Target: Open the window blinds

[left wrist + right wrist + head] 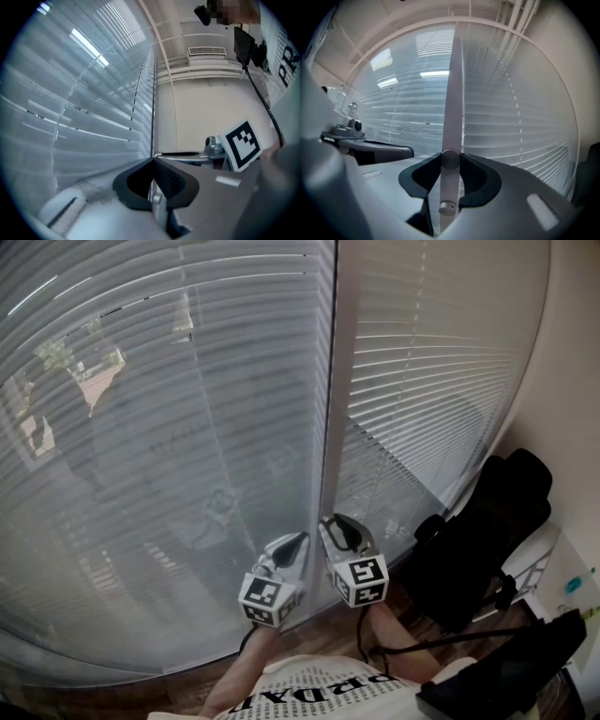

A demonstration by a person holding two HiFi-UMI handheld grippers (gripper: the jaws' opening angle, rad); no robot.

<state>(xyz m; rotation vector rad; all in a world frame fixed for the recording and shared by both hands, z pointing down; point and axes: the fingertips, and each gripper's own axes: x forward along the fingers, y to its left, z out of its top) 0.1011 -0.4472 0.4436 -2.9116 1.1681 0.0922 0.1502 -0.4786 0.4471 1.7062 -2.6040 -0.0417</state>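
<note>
Closed slatted blinds [169, 427] cover the window on both sides of a pale upright frame post [328, 409]. My right gripper [336, 521] points level at that post. In the right gripper view a pale blind wand [453, 93] hangs straight down between the dark pads, and the right gripper [450, 160] is shut on it. My left gripper [298, 542] sits just left of it, close to the left blind. In its own view the left gripper [153, 160] has its tips together, with nothing visible between them. The slats [93, 122] lie nearly flat and shut.
A black office chair [487, 531] stands at the right by the wall, with a dark object [506, 671] at the lower right. The person's printed shirt [328, 695] fills the bottom edge. The right gripper's marker cube [241, 145] shows in the left gripper view.
</note>
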